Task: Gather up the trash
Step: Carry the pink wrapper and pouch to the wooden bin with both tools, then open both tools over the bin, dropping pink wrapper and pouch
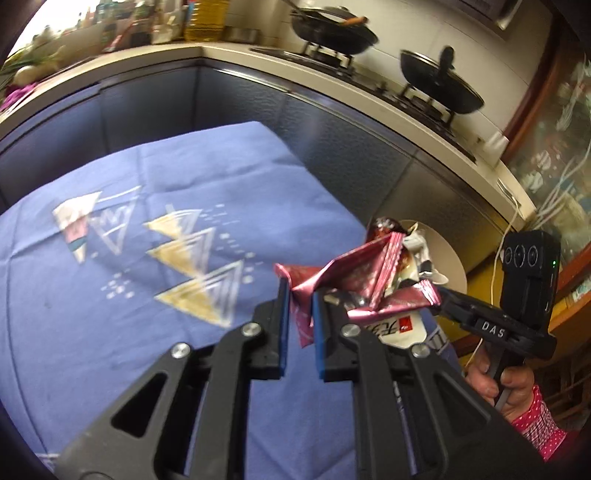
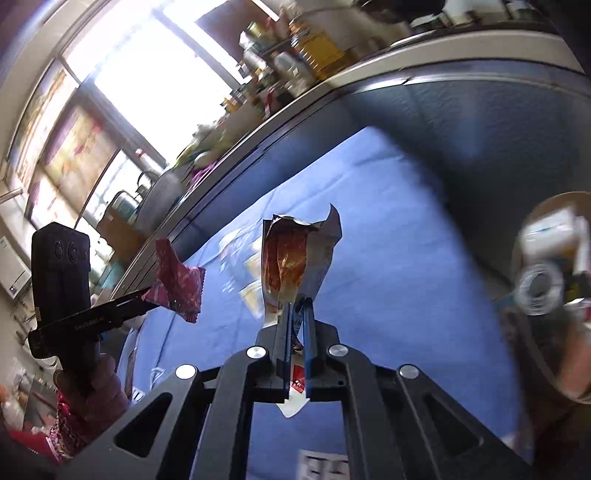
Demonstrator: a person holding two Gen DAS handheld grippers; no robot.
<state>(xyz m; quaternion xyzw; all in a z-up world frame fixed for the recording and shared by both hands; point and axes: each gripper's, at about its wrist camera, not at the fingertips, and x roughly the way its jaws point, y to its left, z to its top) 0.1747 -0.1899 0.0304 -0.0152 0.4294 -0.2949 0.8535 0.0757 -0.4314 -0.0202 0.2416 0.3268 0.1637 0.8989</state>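
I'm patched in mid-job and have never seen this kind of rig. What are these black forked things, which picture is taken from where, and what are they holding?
They are hand-held two-finger grippers, one in each of a person's hands, each carrying a fisheye camera that looks along its fingers. The left wrist view shows the left gripper shut on a pink wrapper. The right wrist view shows the right gripper shut on a torn silver wrapper with an orange inside. Below both lies a blue patterned cloth. Beside it a round bin already holds wrappers. Behind are a counter and two black woks.
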